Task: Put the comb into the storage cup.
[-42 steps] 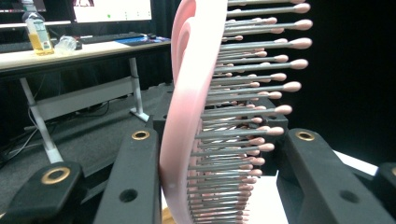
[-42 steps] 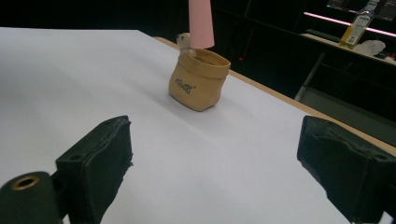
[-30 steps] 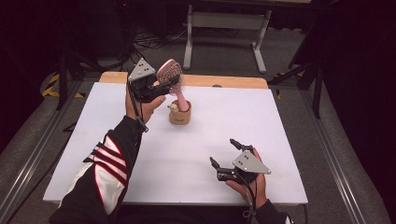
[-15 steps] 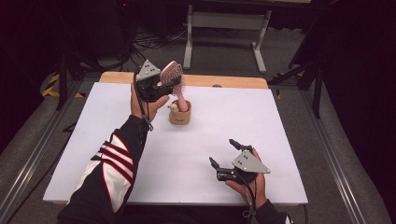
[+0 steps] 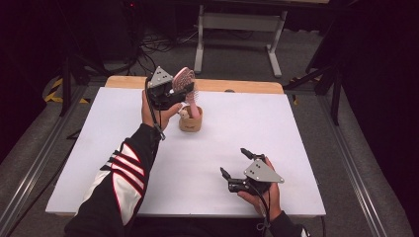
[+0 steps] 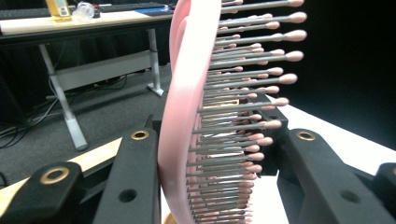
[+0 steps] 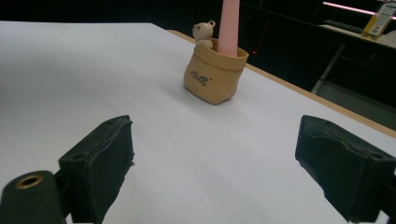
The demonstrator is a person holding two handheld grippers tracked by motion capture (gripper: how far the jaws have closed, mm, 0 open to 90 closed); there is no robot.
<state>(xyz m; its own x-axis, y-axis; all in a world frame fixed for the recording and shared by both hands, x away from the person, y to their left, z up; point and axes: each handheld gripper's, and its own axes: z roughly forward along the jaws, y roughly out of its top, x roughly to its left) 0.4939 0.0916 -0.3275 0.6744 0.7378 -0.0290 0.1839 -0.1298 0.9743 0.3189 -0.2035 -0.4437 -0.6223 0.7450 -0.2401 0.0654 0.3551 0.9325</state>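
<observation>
A white desk [image 5: 123,148] with a wooden strip along its far edge. Toward the far left side, the left gripper [image 5: 184,90] is clamped on the head of a pink plastic hairbrush with pink-tipped bristles [image 5: 184,79]. From the left gripper view, the brush head [image 6: 187,116] stands upright between the black jaws, bristles pointing right. The brush handle reaches down into a small tan pouch-shaped holder with a tiny bear figure on its rim [image 5: 190,121], which stands near the middle of the far edge. Near the right end of the front edge, the right gripper [image 5: 236,163] rests low over the desk, jaws spread wide and empty, aimed toward the holder [image 7: 214,77]. The step in hand looks like seating or lifting the brush at the holder. Next, the left gripper likely needs a straight vertical move, keeping the light holder from tipping.
</observation>
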